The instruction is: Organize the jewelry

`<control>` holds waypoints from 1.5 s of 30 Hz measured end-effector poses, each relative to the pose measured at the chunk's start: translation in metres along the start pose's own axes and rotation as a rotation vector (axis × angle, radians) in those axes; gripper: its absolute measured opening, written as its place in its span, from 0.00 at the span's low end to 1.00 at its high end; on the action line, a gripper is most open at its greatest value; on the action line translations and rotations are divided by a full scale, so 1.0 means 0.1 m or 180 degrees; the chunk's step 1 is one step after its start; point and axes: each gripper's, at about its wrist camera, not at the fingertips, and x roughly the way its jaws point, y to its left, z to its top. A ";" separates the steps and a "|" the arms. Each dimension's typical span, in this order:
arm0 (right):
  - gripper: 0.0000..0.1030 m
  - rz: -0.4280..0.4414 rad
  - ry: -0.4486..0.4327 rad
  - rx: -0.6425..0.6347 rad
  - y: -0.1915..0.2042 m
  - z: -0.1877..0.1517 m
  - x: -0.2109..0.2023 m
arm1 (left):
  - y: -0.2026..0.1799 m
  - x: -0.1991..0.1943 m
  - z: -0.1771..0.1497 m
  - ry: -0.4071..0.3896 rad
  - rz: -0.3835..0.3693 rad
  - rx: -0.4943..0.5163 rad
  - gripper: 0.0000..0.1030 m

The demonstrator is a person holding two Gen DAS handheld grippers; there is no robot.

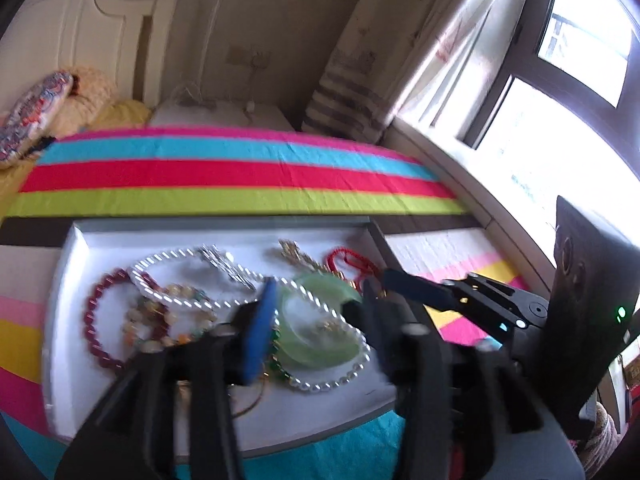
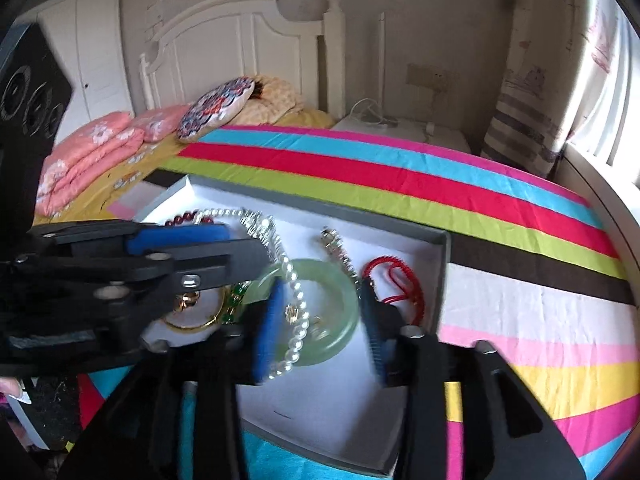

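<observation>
A white tray (image 1: 80,248) with a grey rim lies on the striped bedspread and holds the jewelry. A pale green bangle (image 1: 320,344) rests in it under a pearl necklace (image 1: 168,258). My left gripper (image 1: 320,328) hangs open over the bangle, its blue pads apart and gripping nothing. One of the right gripper's fingers (image 1: 408,284) reaches in from the right. In the right wrist view my right gripper (image 2: 320,334) is open and straddles the bangle (image 2: 340,320) and pearl necklace (image 2: 296,292). My left gripper (image 2: 240,246) comes in from the left.
Also in the tray: a dark red bead bracelet (image 1: 94,320), a mixed-bead bracelet (image 1: 188,296), a red cord (image 2: 396,276), a silver chain (image 2: 340,252) and a gold-rimmed pendant (image 2: 192,316). Pink folded bedding (image 2: 92,152) and a white headboard (image 2: 240,40) stand behind. A window (image 1: 560,140) is at right.
</observation>
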 end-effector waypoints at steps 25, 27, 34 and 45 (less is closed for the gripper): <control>0.96 -0.0609 -0.0286 0.0617 0.14 -0.44 -0.67 | 0.22 -0.80 -0.85 -0.0605 0.1159 0.0248 0.98; 0.96 -0.0610 -0.0315 0.0586 0.20 -0.43 -0.65 | 0.27 -0.76 -0.87 -0.0594 0.1169 0.0210 0.98; 0.96 -0.0738 -0.0334 0.0547 0.28 -0.49 -0.57 | 0.31 -0.72 -0.92 -0.0562 0.1205 0.0186 0.98; 0.96 -0.0742 -0.0241 0.0661 0.22 -0.51 -0.50 | 0.31 -0.74 -0.95 -0.0562 0.1175 0.0201 0.98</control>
